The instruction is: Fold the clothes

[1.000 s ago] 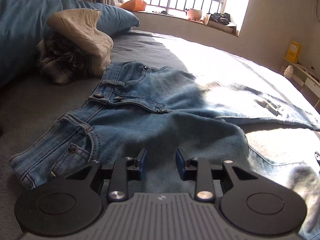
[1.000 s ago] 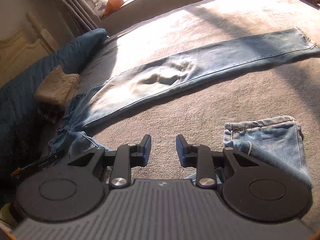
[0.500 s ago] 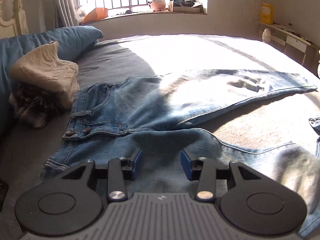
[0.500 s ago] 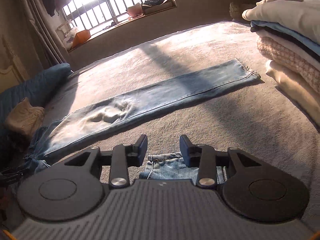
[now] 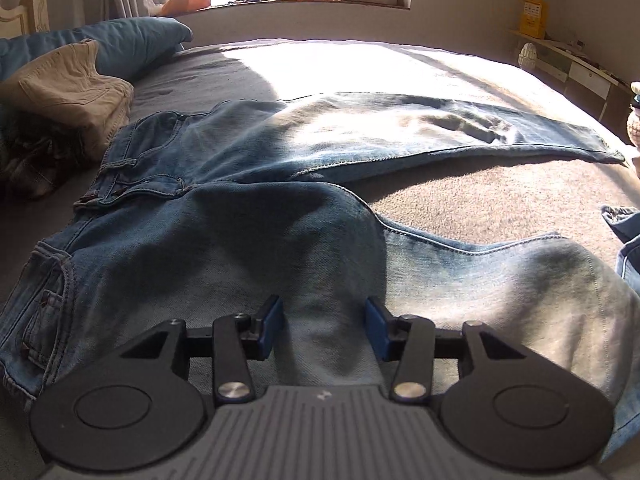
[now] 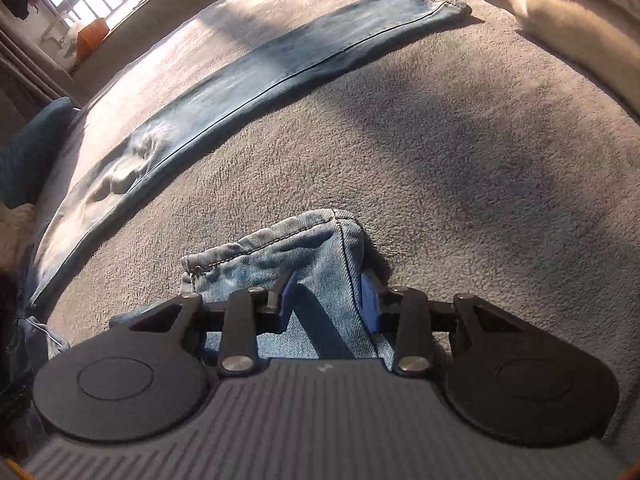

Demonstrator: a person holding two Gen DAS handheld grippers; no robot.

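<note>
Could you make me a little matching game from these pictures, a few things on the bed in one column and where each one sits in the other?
Things:
1. jeans
2. beige trousers
3. blue pillow
4. cuff of the near leg

Places:
A. between the right gripper's closing jaws
B. by the headboard, behind the beige pile
C. spread across the grey bedcover
D. bunched on a checked garment, left of the waistband

Pairs: 1-C, 2-D, 3-B, 4-A

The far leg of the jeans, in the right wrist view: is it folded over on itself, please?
No, the far jeans leg lies stretched out flat across the bed, from hip to hem.
</note>
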